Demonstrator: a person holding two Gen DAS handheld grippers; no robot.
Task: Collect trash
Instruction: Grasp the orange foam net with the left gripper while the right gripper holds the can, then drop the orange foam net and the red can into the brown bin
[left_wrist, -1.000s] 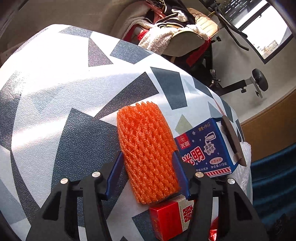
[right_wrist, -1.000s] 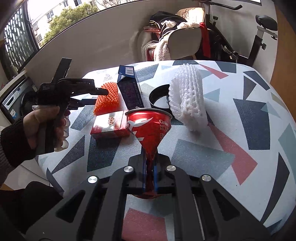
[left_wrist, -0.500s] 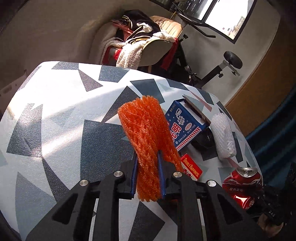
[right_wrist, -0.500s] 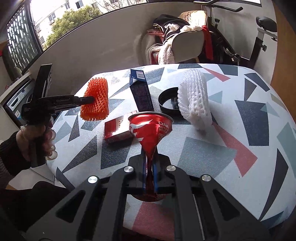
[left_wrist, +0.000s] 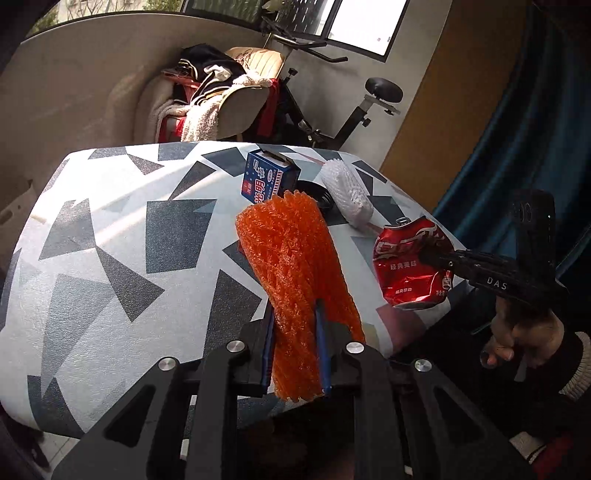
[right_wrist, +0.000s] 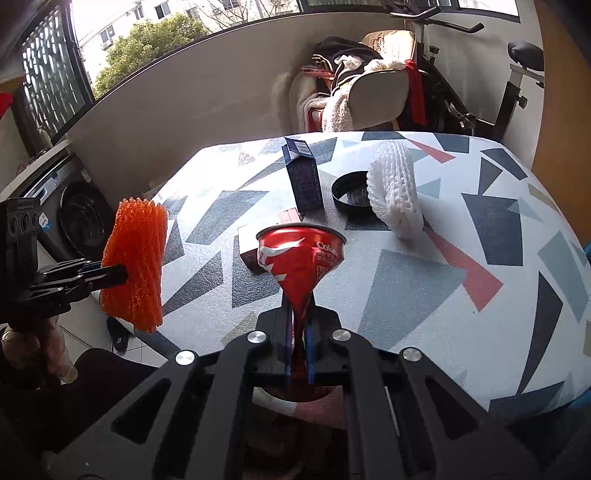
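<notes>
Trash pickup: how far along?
Nothing visibly binned yet; no bin is in view. In hand: left gripper shut on the orange foam net sleeve, right gripper shut on the crushed red cola can, both lifted off the patterned table. Left: blue carton, white foam net, black round lid, red box.

The left gripper (left_wrist: 295, 354) clamped the orange foam net (left_wrist: 295, 266) and lifted it off the table (left_wrist: 110, 258).
</notes>
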